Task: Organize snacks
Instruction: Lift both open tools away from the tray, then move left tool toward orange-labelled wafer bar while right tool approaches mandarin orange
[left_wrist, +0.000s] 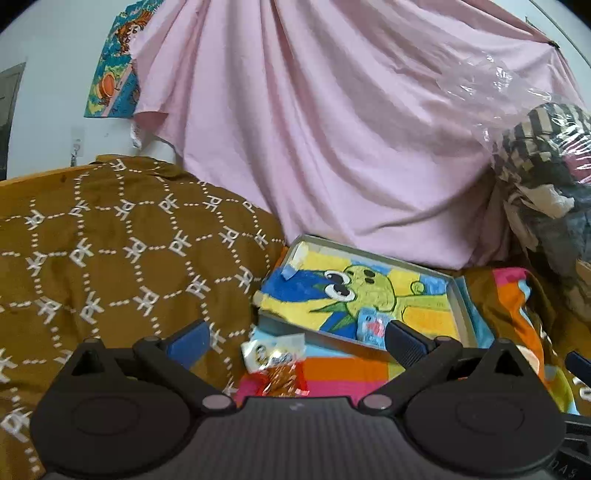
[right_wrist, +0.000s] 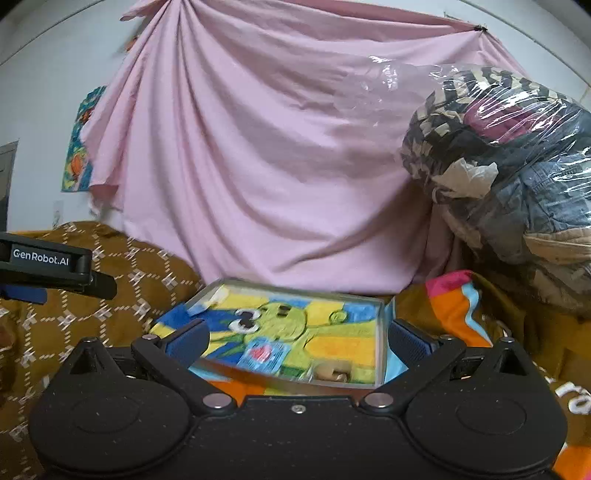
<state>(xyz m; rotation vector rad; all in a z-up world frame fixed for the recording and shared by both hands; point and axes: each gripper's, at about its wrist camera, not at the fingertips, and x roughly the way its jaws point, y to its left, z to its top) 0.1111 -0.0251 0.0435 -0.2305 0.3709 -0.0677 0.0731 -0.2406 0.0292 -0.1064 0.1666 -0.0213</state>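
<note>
The left claw (left_wrist: 295, 341) was seen wide apart, nothing gripped, low in the frame of the left wrist view. Between its fingers, at lower centre, a white snack packet (left_wrist: 273, 354) lay on a striped cloth (left_wrist: 354, 369), with a red and clear wrapper (left_wrist: 282, 382) just below it, touching or overlapping. To the right of centre a shallow box (left_wrist: 460, 306) was lined with a cartoon towel (left_wrist: 369, 291), and a small blue packet with a red heart (left_wrist: 371, 326) rested inside it near the front edge, just beside the right finger (left_wrist: 404, 341). A brown patterned blanket (left_wrist: 129, 251) filled the left half, and a pink sheet (left_wrist: 314, 129) hung across the top. A clear bag of clothes (left_wrist: 543, 155) was seen at the right edge.

In the right wrist view, the right claw (right_wrist: 297, 341) was also held wide, gripping nothing, in front of the box (right_wrist: 380, 332). The blue packet (right_wrist: 264, 354) lay at lower centre inside the box, and a tan item (right_wrist: 330, 373), too blurred to be identified, lay to its right near the front wall. Part of the left device (right_wrist: 48, 266) was visible at the left edge
</note>
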